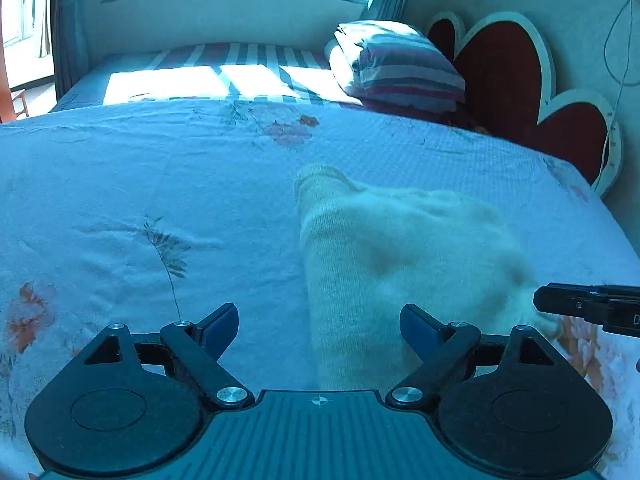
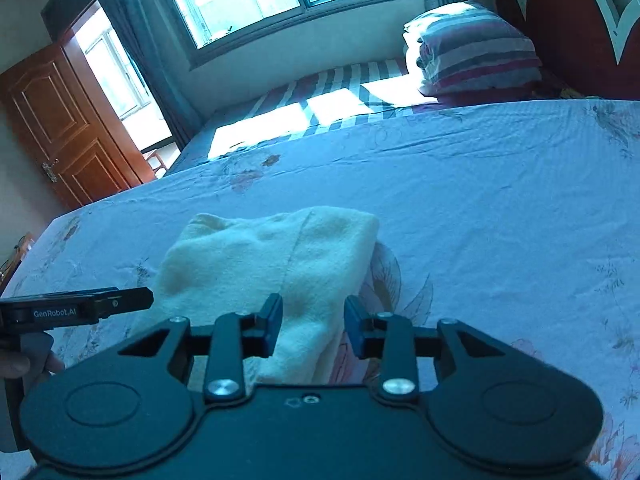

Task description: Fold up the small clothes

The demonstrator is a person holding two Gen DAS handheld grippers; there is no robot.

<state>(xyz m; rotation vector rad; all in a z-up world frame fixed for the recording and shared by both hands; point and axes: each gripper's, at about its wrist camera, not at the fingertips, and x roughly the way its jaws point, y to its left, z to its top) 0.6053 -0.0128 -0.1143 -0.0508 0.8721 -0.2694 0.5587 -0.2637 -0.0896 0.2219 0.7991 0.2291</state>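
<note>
Folded cream knit garment (image 1: 400, 264) on floral bedsheet (image 1: 160, 184), long axis toward window. Left claw (image 1: 319, 330) gapes wide, right claw (image 2: 313, 326) parted; both empty.

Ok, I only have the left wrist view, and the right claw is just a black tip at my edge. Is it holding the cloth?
Observer: No. The right claw is open. The cloth lies unpinched on the bed beneath it.
Operator: The cloth's right edge blurs here. Is it tidy?
Observer: It runs fairly straight, with no corner sticking out.
Operator: Anything off to the left of the bed?
Observer: A wooden door, standing open.
</note>
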